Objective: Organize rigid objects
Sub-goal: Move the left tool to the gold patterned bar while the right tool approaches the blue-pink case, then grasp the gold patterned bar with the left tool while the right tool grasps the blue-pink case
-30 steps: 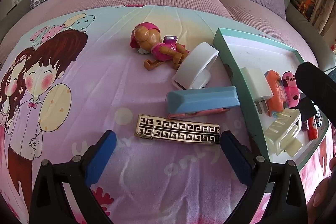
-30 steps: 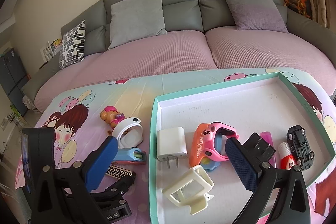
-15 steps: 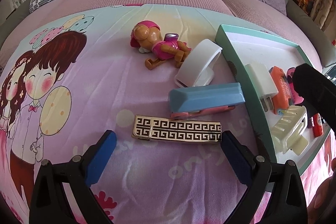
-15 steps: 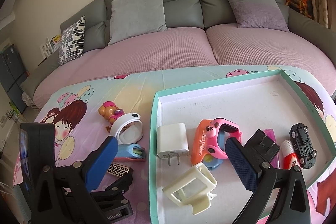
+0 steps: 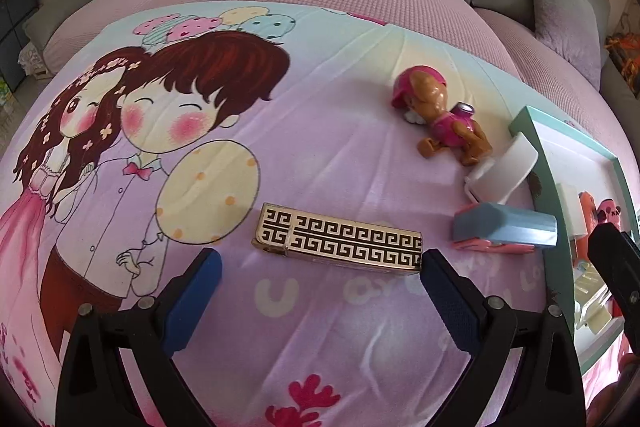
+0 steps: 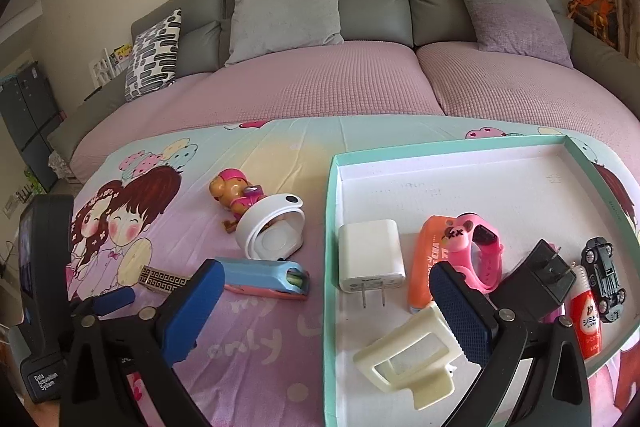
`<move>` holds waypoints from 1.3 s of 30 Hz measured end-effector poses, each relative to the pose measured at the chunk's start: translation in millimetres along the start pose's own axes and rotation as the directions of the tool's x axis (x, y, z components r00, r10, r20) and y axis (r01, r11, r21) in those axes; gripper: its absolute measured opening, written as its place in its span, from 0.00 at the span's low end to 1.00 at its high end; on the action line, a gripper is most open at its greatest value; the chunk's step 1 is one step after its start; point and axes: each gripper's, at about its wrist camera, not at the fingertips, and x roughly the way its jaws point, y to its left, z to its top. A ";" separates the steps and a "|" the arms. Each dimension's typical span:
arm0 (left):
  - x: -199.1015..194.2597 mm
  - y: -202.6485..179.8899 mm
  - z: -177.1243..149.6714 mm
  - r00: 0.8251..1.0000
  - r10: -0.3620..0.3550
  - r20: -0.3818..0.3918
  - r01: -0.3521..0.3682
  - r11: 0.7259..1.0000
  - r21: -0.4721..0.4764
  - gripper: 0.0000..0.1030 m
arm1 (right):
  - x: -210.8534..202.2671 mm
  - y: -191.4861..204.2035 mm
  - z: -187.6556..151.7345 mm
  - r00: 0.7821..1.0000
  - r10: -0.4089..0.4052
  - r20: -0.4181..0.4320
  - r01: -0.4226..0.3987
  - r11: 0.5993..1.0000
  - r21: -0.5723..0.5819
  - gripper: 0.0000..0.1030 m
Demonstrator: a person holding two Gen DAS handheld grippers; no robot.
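**Gold-patterned lighter between spread left jaws**

Left wrist view: the left gripper (image 5: pixel 318 269) stands wide, empty, with the gold-patterned lighter (image 5: pixel 340 238) flat on the printed sheet (image 5: pixel 320 155) just ahead; blue stapler (image 5: pixel 505 231) at three o'clock.

Right wrist view: the right gripper (image 6: pixel 324 297) gapes wide, empty, above the teal tray (image 6: pixel 330 267) edge; lighter (image 6: pixel 164 280) at nine o'clock.

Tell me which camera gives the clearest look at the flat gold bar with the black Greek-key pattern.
The left wrist view. The flat gold bar with the black Greek-key pattern lies whole and close on the cartoon-print sheet, just beyond the open left gripper. The right wrist view shows only a small part of it, far left, partly hidden by gripper fingers.
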 end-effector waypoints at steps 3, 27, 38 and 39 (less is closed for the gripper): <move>-0.2 14.8 2.4 1.000 0.006 0.010 -0.005 0.999 -0.041 0.96 | 3.9 12.3 -2.0 1.000 0.013 -0.006 -0.013 0.999 -0.032 0.99; -2.9 60.0 9.1 0.997 0.069 0.031 -0.062 0.982 -0.176 0.96 | 24.8 54.6 -11.4 1.000 -0.026 0.003 0.026 0.983 -0.180 0.84; -2.5 61.3 7.8 0.997 0.071 0.036 -0.064 0.983 -0.172 0.96 | 46.9 66.8 -18.9 0.998 -0.041 -0.048 0.030 0.980 -0.195 0.77; -2.1 61.4 7.7 0.997 0.073 0.037 -0.065 0.983 -0.172 0.96 | 49.3 68.5 -19.4 0.998 -0.046 -0.052 0.035 0.979 -0.200 0.75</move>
